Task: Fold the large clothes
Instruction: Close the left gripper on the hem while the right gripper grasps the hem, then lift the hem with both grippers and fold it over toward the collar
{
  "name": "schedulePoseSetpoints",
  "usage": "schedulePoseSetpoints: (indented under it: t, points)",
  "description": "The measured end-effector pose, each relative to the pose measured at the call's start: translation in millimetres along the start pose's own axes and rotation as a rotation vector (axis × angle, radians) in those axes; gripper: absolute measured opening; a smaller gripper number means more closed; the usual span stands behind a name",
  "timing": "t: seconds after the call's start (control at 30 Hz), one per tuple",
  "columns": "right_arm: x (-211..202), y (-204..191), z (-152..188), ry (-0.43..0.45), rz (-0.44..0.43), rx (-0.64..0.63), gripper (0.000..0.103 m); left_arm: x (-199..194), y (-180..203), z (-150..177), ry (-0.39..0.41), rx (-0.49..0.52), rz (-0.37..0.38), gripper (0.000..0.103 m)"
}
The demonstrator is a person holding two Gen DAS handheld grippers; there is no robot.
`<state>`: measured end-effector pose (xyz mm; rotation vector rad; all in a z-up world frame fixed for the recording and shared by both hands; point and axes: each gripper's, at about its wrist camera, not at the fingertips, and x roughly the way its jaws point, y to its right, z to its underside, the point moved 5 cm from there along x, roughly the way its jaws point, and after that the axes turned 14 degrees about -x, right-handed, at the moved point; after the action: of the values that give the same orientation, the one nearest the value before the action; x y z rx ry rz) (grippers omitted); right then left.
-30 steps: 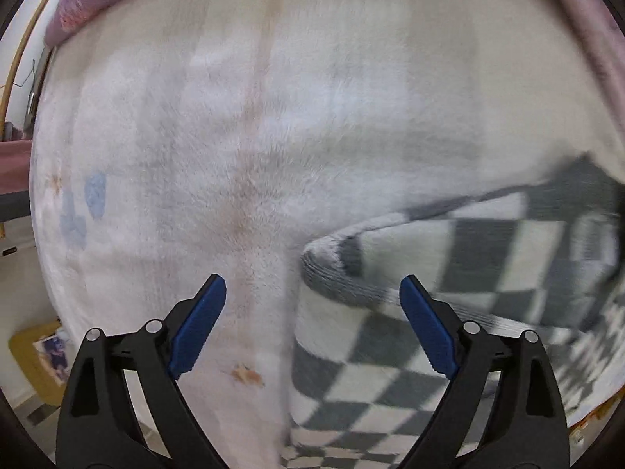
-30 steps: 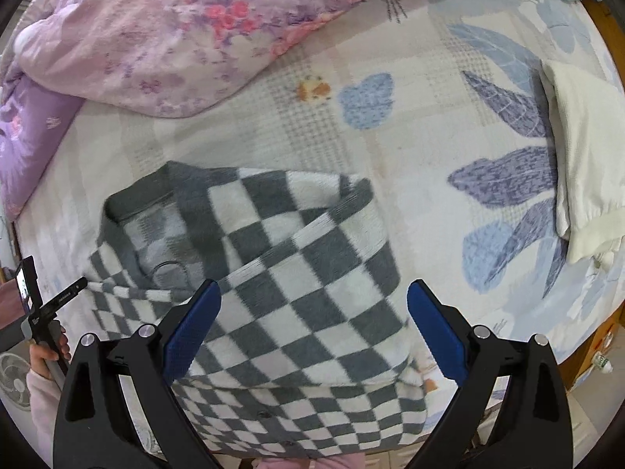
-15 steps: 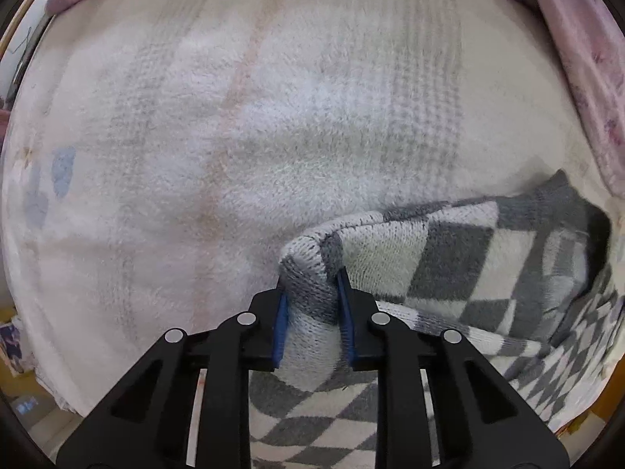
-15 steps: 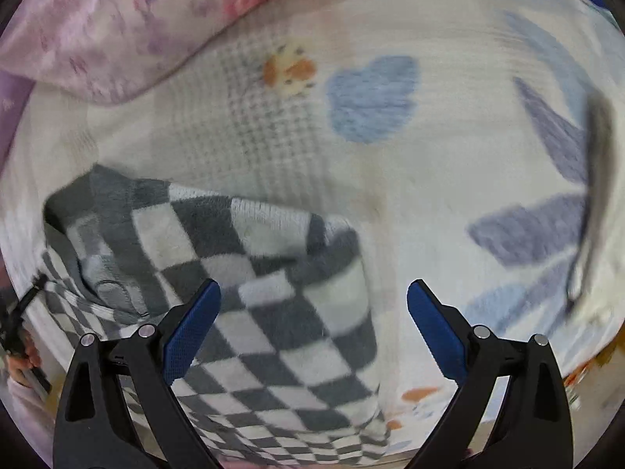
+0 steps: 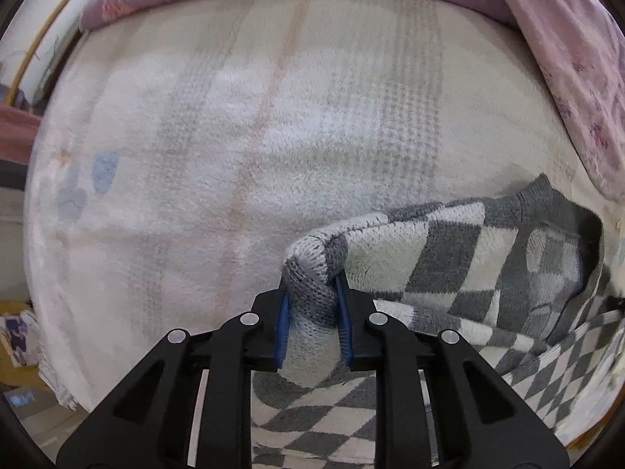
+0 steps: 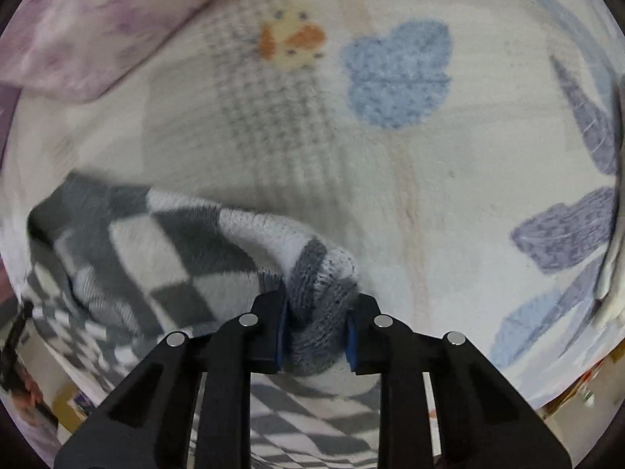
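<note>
Left claw [image 5: 311, 322] and right claw [image 6: 315, 326] each pinch a folded corner of the checkered sweater [image 5: 449, 258] lying on the bed [image 5: 234, 136]; next, carrying both corners together across completes the fold.

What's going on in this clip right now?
A person is folding a grey-and-white checkered sweater on a bed covered by a white patterned blanket. Both handheld grippers are clamped on it: the left gripper pinches a bunched fold at one side, the right gripper another at the opposite side. A floral quilt lies behind.
</note>
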<state>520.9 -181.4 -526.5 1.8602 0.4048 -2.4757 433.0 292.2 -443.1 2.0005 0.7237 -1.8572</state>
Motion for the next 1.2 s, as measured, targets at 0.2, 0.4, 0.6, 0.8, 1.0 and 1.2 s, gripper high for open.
schedulePoseSetpoints:
  t: [0.2,0.4,0.6,0.8,1.0,1.2]
  points:
    - [-41.6,-14.2,24.2,0.066,0.016,-0.026,0.020,-37.2,-0.7,13.2,0.076,0.051,-0.002,0.020]
    - [-80.4,-28.7,60.7,0.147,0.036,-0.024,0.019,-75.7,-10.3,35.5,0.162,0.121,-0.007,0.019]
    - [-112.1,-30.9,104.1,0.267,0.019,-0.011,0.019,-116.3,-22.4,65.1,0.268,0.166,0.001,0.019]
    - [-130.4,-34.1,168.0,0.358,0.016,0.082,0.018,-150.3,-38.4,101.4,0.364,0.207,0.008,0.019]
    - [-141.1,-43.5,231.4,0.449,0.020,0.093,0.018,-179.0,-64.0,151.7,0.428,0.213,0.049,0.019]
    - [-145.9,-51.3,298.9,0.537,0.090,0.059,0.018,-198.8,-96.7,207.3,0.474,0.170,0.052,0.019]
